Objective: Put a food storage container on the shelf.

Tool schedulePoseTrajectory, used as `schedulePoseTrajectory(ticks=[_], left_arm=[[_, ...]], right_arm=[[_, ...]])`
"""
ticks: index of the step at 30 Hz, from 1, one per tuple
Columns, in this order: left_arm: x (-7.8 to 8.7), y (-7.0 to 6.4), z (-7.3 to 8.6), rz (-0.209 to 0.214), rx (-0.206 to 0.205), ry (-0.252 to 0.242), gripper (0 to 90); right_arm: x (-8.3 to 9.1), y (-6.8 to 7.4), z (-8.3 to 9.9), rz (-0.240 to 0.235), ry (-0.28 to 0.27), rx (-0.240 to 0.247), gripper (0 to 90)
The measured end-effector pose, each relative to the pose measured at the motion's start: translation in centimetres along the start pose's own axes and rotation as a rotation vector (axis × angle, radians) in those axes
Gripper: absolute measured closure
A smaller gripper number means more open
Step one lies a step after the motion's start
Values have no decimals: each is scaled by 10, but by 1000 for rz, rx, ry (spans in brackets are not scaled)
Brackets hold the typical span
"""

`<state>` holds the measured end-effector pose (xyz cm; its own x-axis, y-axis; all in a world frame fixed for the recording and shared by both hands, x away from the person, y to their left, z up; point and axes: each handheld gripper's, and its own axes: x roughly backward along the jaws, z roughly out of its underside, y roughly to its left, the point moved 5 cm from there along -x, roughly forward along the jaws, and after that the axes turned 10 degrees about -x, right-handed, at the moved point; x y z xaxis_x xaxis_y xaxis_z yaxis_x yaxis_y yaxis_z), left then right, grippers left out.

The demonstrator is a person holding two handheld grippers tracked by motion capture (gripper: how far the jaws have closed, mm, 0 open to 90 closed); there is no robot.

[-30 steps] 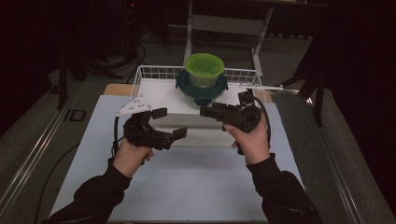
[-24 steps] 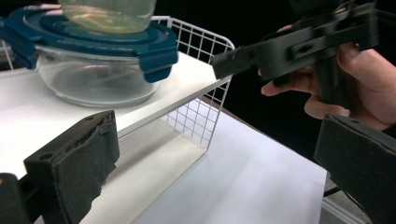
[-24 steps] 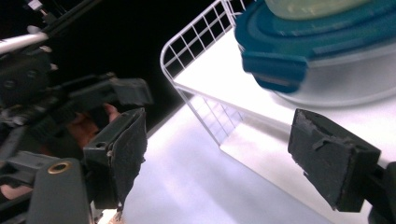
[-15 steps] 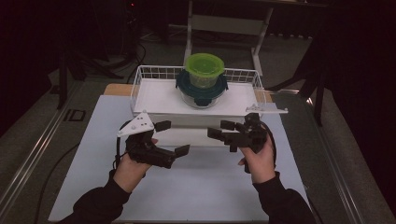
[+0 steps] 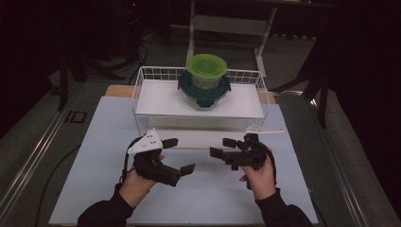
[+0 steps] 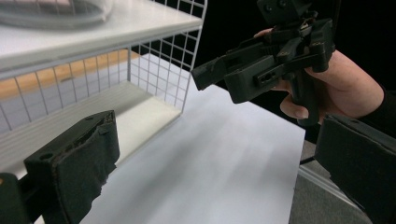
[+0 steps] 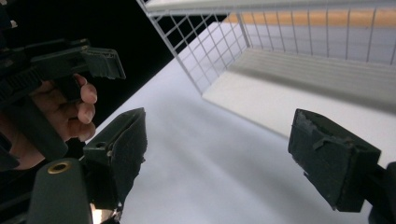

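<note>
Left gripper and right gripper: jaws spread, empty, near wire basket. Approach stacked containers level, from both sides.

A stack of two lidded containers is sitting in the white wire basket at the far side of the table. The lower container is round clear glass with a dark teal clip lid. The smaller container is standing upright on that lid, centred, translucent green with a bright green lid. Both are closed and lying well apart from the hands.
</note>
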<state>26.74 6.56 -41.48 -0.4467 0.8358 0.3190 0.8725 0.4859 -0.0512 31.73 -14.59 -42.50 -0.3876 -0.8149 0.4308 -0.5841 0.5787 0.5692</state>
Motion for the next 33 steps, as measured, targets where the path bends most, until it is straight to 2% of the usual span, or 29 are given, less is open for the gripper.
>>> schedulePoseTrajectory(ticks=[6, 11, 18, 23, 28, 33], left_arm=[[-5, -4, 20, 22, 21, 36, 0], [-7, -6, 31, 30, 35, 41, 0], [-10, -9, 47, 28, 24, 63, 0], [-13, -13, 58, 37, 29, 81, 0], [-17, -19, 71, 48, 19, 108, 0], [-16, -21, 79, 44, 15, 99, 0]], right_arm=[[-3, -8, 18, -3, 14, -4, 189], [-3, -15, 28, 0, 18, -6, 188], [-3, -26, 47, 12, 31, -2, 188], [-1, -34, 58, 16, 34, -19, 188], [3, -41, 68, 36, 36, -11, 188], [8, -47, 79, 45, 35, -14, 187]])
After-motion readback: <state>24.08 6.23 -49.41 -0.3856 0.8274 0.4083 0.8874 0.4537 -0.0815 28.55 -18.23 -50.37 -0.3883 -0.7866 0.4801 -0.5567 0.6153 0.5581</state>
